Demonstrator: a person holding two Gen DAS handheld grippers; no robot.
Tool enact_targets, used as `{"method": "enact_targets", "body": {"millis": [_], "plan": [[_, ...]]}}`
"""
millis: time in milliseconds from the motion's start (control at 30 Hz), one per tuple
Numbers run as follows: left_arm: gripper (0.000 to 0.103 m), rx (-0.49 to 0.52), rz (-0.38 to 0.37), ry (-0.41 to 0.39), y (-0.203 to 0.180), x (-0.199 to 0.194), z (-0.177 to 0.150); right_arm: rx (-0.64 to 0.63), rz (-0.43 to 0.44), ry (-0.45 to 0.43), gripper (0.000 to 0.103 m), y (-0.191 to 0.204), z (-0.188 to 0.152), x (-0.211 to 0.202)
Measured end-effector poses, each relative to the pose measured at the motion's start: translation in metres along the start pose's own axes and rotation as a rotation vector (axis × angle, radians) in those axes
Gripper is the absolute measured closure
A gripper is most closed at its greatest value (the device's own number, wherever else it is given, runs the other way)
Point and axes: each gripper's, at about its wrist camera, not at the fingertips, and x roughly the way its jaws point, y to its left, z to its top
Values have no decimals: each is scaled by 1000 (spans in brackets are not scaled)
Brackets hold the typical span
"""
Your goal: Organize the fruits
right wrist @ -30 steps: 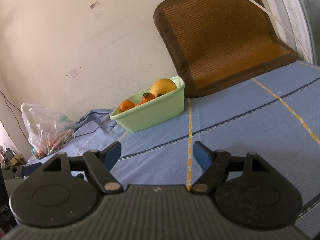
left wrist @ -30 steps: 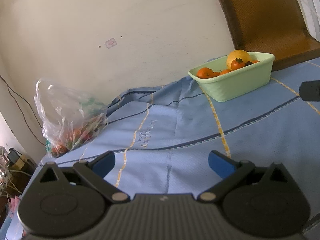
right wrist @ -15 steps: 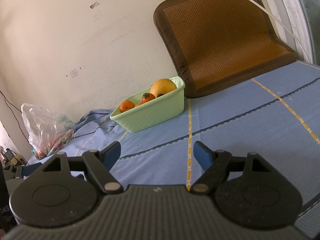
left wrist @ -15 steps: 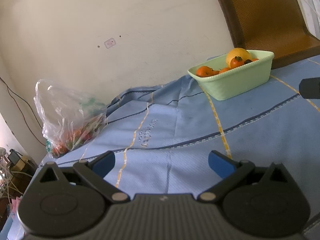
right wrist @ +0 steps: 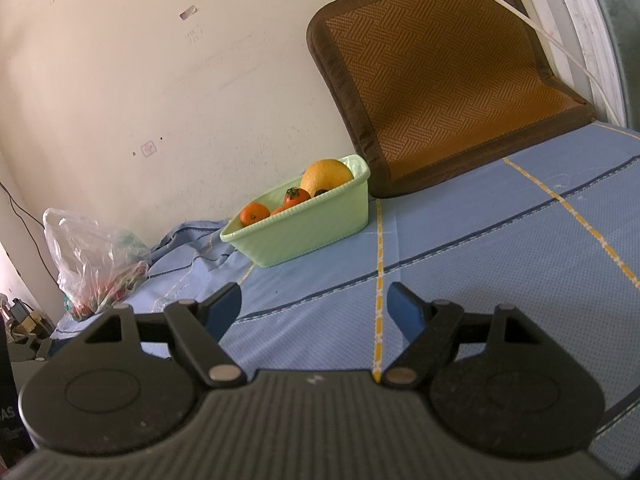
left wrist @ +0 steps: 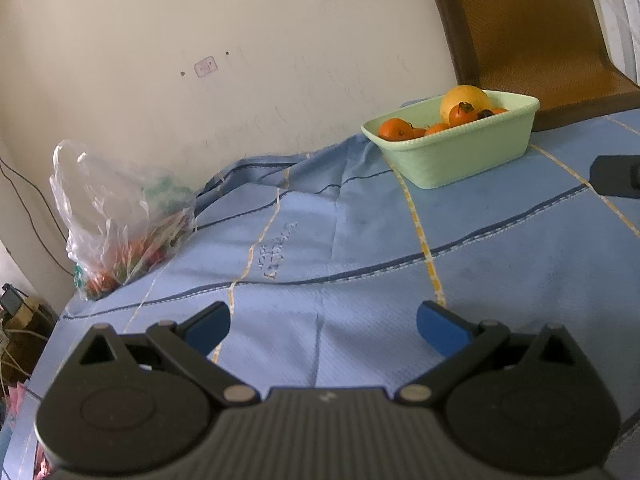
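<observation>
A pale green basket (left wrist: 460, 156) (right wrist: 304, 236) stands on the blue cloth near the wall. It holds a big yellow fruit (left wrist: 464, 98) (right wrist: 326, 174), an orange (left wrist: 394, 129) (right wrist: 254, 214), a small red-orange fruit (left wrist: 461, 114) (right wrist: 297, 197) and others partly hidden by its wall. My left gripper (left wrist: 323, 326) hovers open low over the cloth, well short of the basket, nothing between its blue pads. My right gripper (right wrist: 316, 307) is likewise open and empty, in front of the basket; part of it shows at the left view's right edge (left wrist: 616, 176).
A clear plastic bag (left wrist: 120, 216) (right wrist: 96, 264) with red and green contents sits at the cloth's left edge by the wall. A brown woven mat (left wrist: 528, 32) (right wrist: 440, 92) leans on the wall behind the basket. Cables and clutter lie at far left (left wrist: 16, 320).
The left view has shifted slightly, with the basket sitting a touch lower and left in frame. The right gripper and its view are almost unchanged. Both stay open.
</observation>
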Motion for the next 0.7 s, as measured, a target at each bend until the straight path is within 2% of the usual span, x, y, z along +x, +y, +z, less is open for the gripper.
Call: {"method": "enact_targets", "body": {"millis": [700], "plan": [[0,9,7,11,-3,1,-1,4,2,-2,21,-1,-1,-1]]}}
